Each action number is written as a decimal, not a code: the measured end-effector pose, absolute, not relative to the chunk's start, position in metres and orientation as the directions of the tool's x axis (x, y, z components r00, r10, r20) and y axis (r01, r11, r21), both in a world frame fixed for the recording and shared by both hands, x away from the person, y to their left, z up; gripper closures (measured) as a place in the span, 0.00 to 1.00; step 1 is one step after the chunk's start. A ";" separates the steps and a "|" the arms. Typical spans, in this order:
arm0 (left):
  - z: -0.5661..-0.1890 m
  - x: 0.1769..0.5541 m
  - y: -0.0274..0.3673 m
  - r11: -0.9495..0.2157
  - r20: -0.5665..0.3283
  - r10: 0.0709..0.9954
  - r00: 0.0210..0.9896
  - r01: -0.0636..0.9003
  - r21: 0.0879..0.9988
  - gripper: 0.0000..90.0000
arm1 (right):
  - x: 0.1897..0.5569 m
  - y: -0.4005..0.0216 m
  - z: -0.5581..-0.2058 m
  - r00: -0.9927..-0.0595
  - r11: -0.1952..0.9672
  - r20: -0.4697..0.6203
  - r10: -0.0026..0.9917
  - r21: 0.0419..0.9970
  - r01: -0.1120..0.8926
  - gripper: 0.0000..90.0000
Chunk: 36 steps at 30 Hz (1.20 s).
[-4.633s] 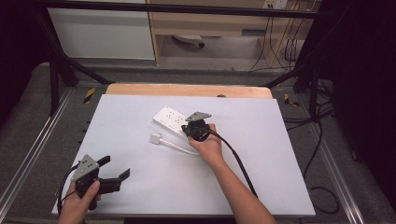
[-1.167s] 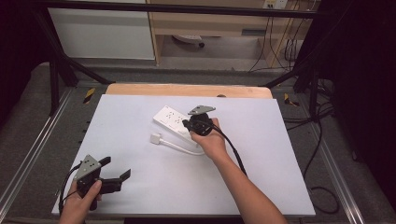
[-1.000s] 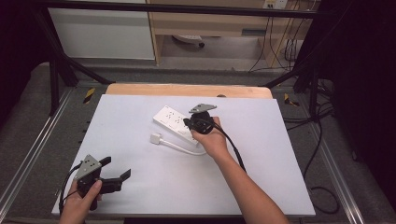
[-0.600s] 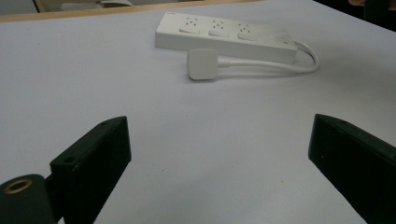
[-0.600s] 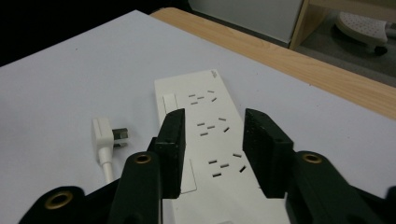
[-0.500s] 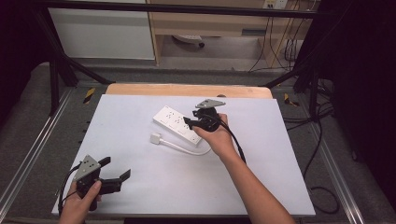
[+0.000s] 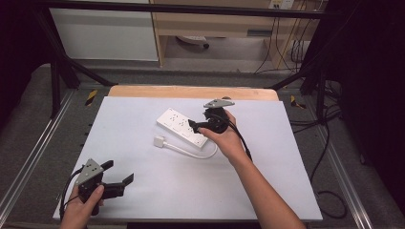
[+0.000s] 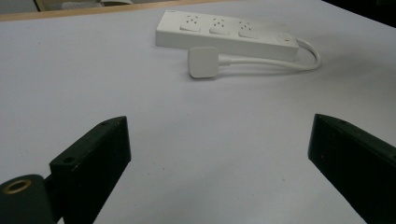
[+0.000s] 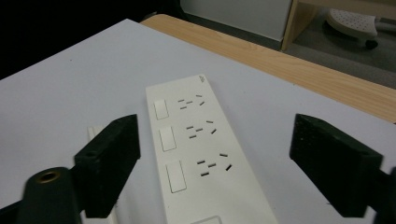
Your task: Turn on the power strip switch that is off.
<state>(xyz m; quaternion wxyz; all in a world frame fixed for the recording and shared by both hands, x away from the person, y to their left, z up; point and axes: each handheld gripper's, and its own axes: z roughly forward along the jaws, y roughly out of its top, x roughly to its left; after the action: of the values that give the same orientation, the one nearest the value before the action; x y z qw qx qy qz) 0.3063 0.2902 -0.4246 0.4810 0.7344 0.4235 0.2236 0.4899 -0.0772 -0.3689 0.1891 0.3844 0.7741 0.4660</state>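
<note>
At centre frame in the high view we see a smooth white rectangular power strip point(image 7: 183, 126) on the matte white table point(image 7: 143, 181). Our right gripper point(image 7: 203, 125) hangs over its near end, jaws wide. At lower left, our left gripper point(image 7: 119, 180) gapes wide too. The square plug point(image 8: 202, 62) lies beside the strip.

strip point(image 7: 182, 126): white, three outlets each with a rocker switch, flat, face up, angled far-left to near-right, table centre-far | cord point(image 7: 193, 151): white, curls from strip's near-right end back left | plug point(image 7: 158, 141): white, flat on table, just near of strip
</note>
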 end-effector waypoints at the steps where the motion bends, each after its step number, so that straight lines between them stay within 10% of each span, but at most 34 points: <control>1: -0.424 0.306 0.290 -0.180 -0.077 0.837 0.542 0.406 0.896 0.07 | 0.490 -0.077 -0.369 -0.633 0.270 0.066 0.771 0.867 0.419 0.14; 36: -0.425 0.305 0.289 -0.195 -0.067 0.832 0.551 0.403 0.894 0.06 | 0.466 -0.153 -0.328 -0.569 0.194 0.060 0.820 0.907 0.375 0.05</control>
<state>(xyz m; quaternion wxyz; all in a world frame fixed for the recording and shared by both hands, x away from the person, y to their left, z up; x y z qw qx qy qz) 0.3050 0.2890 -0.4246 0.4778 0.7398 0.4172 0.2244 0.4665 -0.1529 -0.3279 0.2274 0.4047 0.7383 0.4892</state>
